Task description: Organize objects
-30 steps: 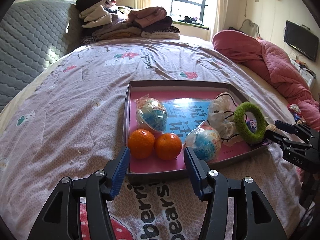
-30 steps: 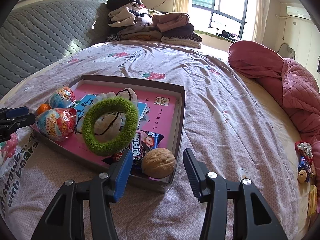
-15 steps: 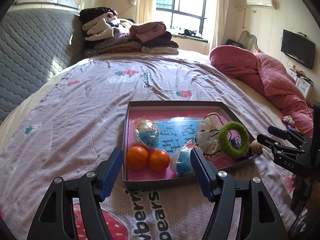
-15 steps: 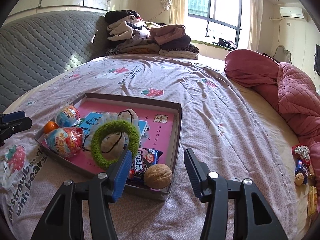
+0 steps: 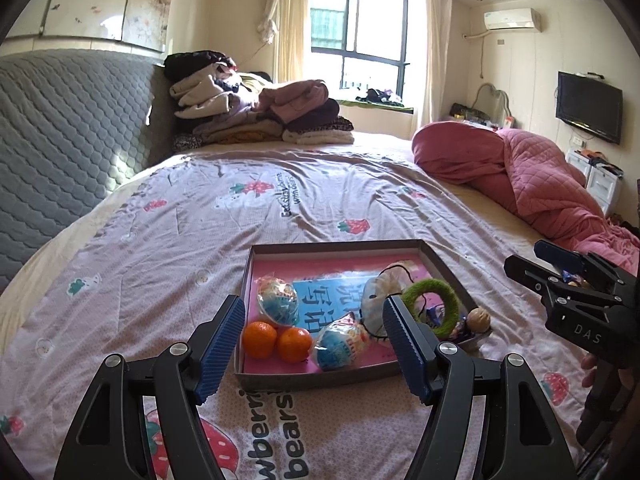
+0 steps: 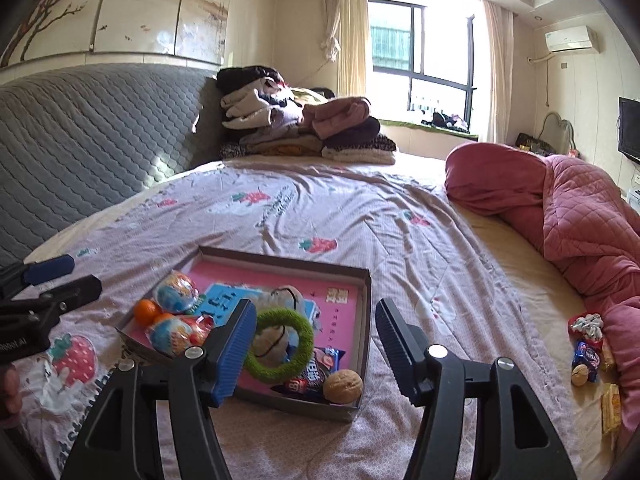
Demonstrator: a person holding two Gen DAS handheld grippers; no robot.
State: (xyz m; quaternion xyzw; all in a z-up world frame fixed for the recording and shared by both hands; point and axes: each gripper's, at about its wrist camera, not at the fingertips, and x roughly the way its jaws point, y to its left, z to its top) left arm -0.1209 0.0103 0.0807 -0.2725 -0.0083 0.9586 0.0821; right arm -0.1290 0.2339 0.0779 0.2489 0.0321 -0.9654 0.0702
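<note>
A shallow brown tray (image 5: 320, 380) with a pink floor lies on the bedspread. It holds two oranges (image 5: 260, 340), two wrapped toy eggs (image 5: 340, 344), a white pouch (image 5: 380, 292), a green fuzzy ring (image 5: 448, 300), a snack packet (image 6: 316, 372) and a walnut (image 6: 343, 386). My left gripper (image 5: 313, 322) hovers above the tray's near left side, its jaws opening with nothing between them. My right gripper (image 6: 316, 316) hangs over the tray's near right corner, its jaws also opening, holding nothing.
Loose snacks and a walnut (image 6: 588, 352) lie on the bed by the pink quilt (image 5: 540, 176). Folded clothes (image 5: 260, 116) are stacked at the far end. A grey padded headboard (image 5: 60, 140) lines the left side.
Both grippers have risen and drawn back from the tray, so it looks smaller and lower. Both pairs of jaws have widened. The things in the tray have stayed put.
</note>
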